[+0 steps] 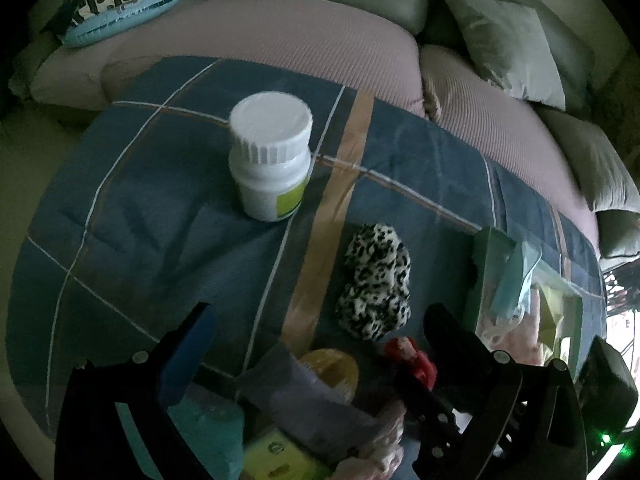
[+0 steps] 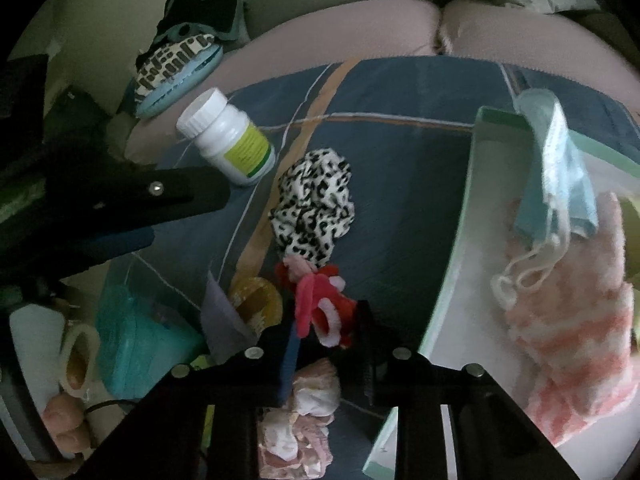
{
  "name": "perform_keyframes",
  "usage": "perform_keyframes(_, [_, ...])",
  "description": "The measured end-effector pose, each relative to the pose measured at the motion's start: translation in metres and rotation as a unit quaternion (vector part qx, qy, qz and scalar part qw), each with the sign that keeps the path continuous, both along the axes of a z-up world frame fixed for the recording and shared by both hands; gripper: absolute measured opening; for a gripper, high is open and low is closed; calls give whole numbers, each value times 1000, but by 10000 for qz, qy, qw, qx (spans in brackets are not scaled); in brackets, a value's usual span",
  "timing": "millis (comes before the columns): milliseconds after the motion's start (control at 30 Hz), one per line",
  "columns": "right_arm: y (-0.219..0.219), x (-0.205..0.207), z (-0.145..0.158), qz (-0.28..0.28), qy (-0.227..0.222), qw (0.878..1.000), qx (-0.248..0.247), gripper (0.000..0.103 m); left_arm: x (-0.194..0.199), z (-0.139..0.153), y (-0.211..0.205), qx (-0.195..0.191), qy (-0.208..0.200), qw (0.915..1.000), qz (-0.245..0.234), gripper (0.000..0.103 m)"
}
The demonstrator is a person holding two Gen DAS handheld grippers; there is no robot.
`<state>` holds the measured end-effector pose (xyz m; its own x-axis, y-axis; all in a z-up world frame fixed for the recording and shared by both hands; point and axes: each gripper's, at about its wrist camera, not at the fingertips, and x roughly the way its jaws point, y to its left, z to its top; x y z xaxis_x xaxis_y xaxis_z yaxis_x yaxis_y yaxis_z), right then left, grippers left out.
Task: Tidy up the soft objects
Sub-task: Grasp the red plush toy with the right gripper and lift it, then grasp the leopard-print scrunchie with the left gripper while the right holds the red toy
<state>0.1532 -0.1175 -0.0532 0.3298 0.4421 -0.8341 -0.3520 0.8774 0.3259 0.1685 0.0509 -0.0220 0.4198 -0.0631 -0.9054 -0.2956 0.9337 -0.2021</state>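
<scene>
Two fingers of my right hand-held gripper (image 2: 326,330) are pinched on a red-and-pink fuzzy pipe-cleaner bundle (image 2: 320,304), held just above the blue plaid blanket (image 2: 400,184). Touching its far end lies the leopard-print scrunchie (image 2: 314,208). Right of both sits the pale green box (image 2: 460,248), holding a pink-and-white fuzzy sock (image 2: 572,340) with a blue face mask (image 2: 560,168) draped over its rim. My left hand-held gripper (image 1: 320,332) hangs spread wide, gripping nothing. Beyond the scrunchie stands a white pill bottle (image 1: 272,156), upright. Near me: yellow tape roll (image 2: 256,300), teal pouch (image 2: 132,340). Behind, a pink-covered sofa (image 1: 280,36).
</scene>
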Motion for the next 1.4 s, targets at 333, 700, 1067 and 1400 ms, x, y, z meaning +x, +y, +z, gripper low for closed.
perform_keyframes(333, [-32, 1, 23, -609, -350, 9974, -133, 26, 13, -2, -11, -97, -226, 9997, 10, 97])
perform_keyframes(700, [-76, -3, 56, -1267, -735, 9892, -81, 26, 28, -23, -19, -319, -133, 9994, 11, 71])
perform_keyframes(1067, [-83, -5, 63, -1320, -815, 9879, -74, 26, 42, -53, -36, -468, 119, 9988, -15, 52])
perform_keyframes(1400, [-86, -5, 61, -1353, -786, 9877, -69, 26, 46, -68, -52, -51, 321, 9993, -194, 52])
